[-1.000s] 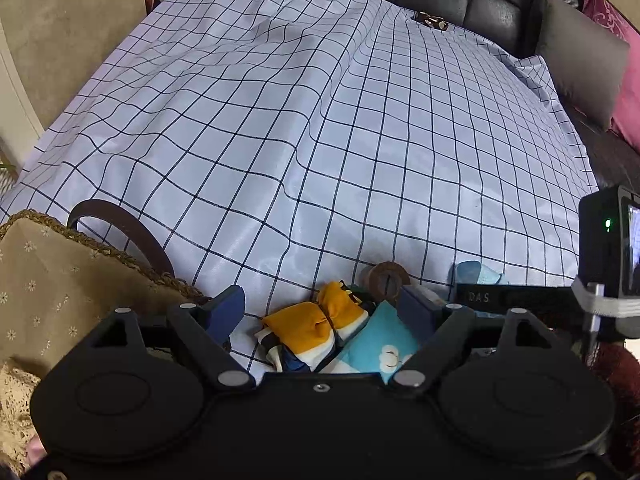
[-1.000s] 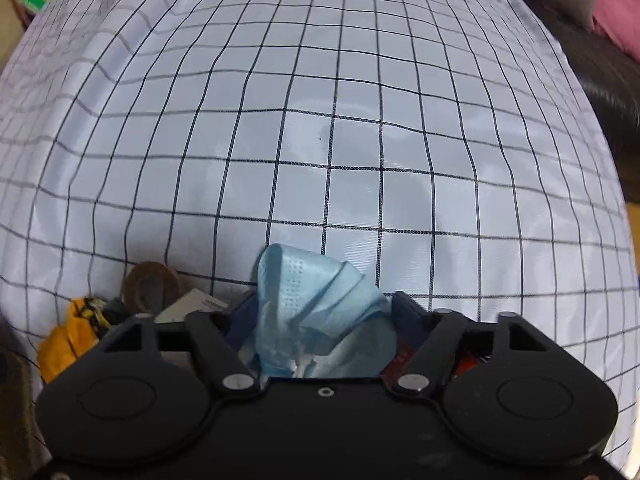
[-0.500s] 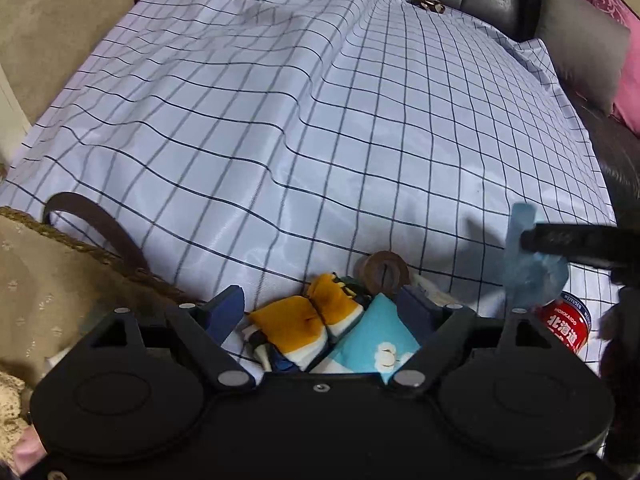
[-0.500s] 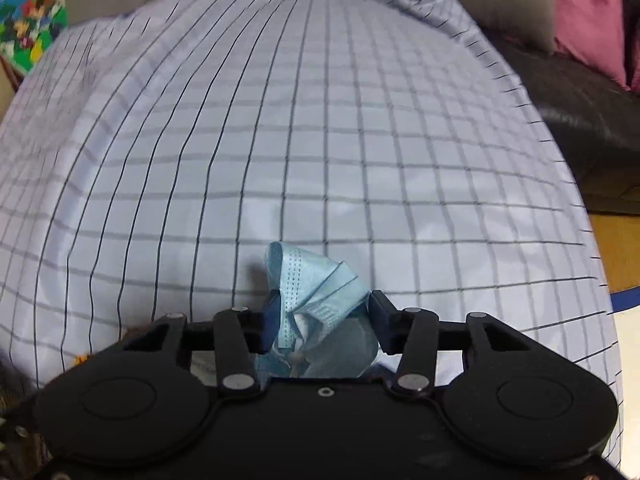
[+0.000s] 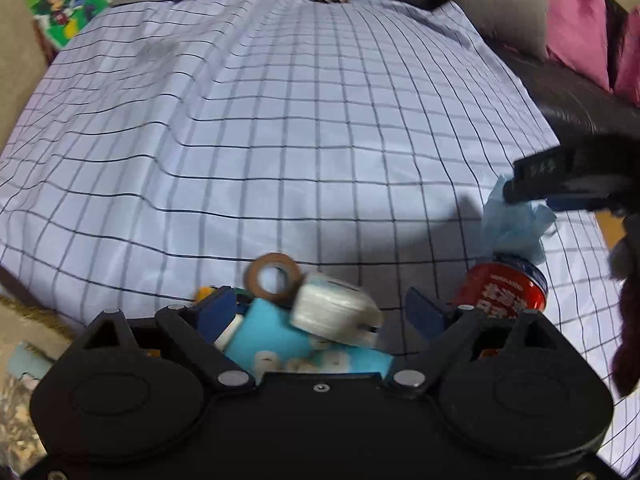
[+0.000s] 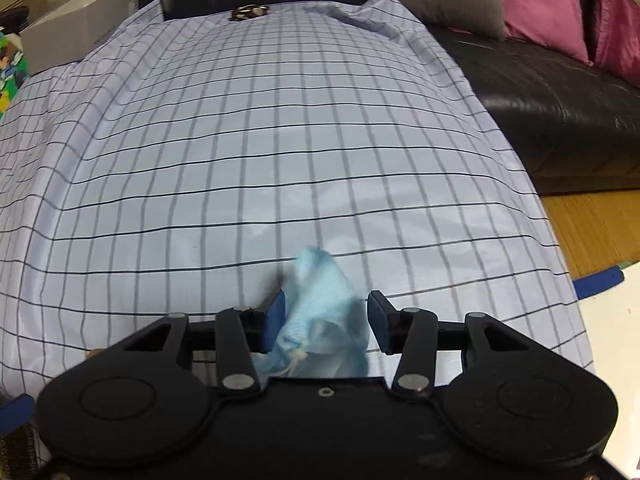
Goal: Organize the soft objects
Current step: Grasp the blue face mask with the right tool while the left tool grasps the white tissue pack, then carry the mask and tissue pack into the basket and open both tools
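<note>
Right wrist view showed the right hand-held gripper [image 6: 323,322] clamped on a crumpled pale blue disposable face mask [image 6: 320,312], its blue pads [image 6: 274,320] pressed against the bunched fabric on either side, with a white ear loop dangling near the body. Its jaws had just been closing on the mask. The mask hung clear above the white cloth with a dark grid pattern [image 6: 280,140] that covered the surface. A black leather sofa [image 6: 560,100] with pink cushions [image 6: 548,4] stood beyond the cloth on the right.

From the left wrist view, the left hand-held gripper [image 5: 320,312] stood wide apart, its jaws having just been opening, with nothing pinched between them. Below and between its blue pads [image 5: 218,312] lay a small pile on the cloth: a turquoise soft pouch printed with white figures [image 5: 280,344], a white wrapped packet [image 5: 336,312] resting on the pouch, and a brown roll of tape [image 5: 273,282] just behind them. A red can with a blue rim [image 5: 504,292] stood just beside the pile on the right, and the mask [image 5: 516,224], held by the right hand-held gripper [image 5: 532,192], hung directly above the can. Whether the mask touched the can could not be told.
</note>
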Tool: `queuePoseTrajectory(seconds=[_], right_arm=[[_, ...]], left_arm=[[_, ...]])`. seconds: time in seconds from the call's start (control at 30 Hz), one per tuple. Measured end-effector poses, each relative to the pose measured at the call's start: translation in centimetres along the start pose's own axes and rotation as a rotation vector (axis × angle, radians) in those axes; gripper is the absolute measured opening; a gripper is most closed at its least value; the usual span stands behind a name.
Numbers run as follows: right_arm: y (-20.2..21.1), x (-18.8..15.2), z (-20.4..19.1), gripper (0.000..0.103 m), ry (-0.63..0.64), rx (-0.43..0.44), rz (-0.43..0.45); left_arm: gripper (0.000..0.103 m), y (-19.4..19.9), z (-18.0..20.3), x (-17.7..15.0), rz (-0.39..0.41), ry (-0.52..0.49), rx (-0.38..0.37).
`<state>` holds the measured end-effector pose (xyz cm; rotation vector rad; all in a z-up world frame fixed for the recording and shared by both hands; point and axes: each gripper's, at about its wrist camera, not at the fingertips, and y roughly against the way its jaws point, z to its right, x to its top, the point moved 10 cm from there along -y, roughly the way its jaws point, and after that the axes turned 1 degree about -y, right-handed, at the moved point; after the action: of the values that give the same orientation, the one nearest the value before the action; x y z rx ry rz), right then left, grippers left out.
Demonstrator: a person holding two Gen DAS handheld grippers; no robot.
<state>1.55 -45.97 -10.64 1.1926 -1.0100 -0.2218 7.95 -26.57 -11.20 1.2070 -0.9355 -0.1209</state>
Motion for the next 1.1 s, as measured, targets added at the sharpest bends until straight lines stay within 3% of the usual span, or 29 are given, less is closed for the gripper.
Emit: queuePoseTrajectory(seconds=[0.33,0.43,0.5,0.77,0.8,0.9,0.97,1.03,1.1], right_arm=[[-2.0,0.0,4.7,0.043,-0.074,-0.023,-0.046],[-3.0,-0.2,6.2,0.043,-0.093,-0.034,-0.069],[-3.4,-0.5,7.2,0.043,-0.110,-0.037,-0.079],[-4.4,-0.6,10.1,0.045,-0.191,-0.023,-0.090],[-4.4,-0.4,10.0,0.047,-0.204,-0.003,-0.088],[-4.0,0.3,9.1,0.070,-0.234,0.065,-0.070],[-3.7,0.7,7.7,0.095,-0.248,0.124,-0.064],[-3.7,0.5,6.2,0.103,-0.249,0.168,-0.078],[-4.2,0.1,5.0,0.103,-0.229,0.167,-0.106]], left_arm=[[0.084,-3.2,0.5,-0.7,-0.068,-0.032,0.041],[0.074,-4.0,0.7,-0.9,-0.084,-0.041,0.049],[0.051,-4.2,0.9,-0.8,-0.077,-0.050,0.068],[0.050,-4.7,1.1,-0.6,-0.100,-0.013,0.019],[0.050,-4.6,0.8,-0.5,-0.100,0.007,0.010],[0.050,-4.1,-0.3,-0.1,-0.081,0.051,0.013],[0.050,-3.4,-1.0,0.4,-0.060,0.079,0.008],[0.050,-2.7,-1.5,0.9,-0.040,0.105,-0.001],[0.050,-2.1,-1.9,1.2,-0.024,0.119,0.000]])
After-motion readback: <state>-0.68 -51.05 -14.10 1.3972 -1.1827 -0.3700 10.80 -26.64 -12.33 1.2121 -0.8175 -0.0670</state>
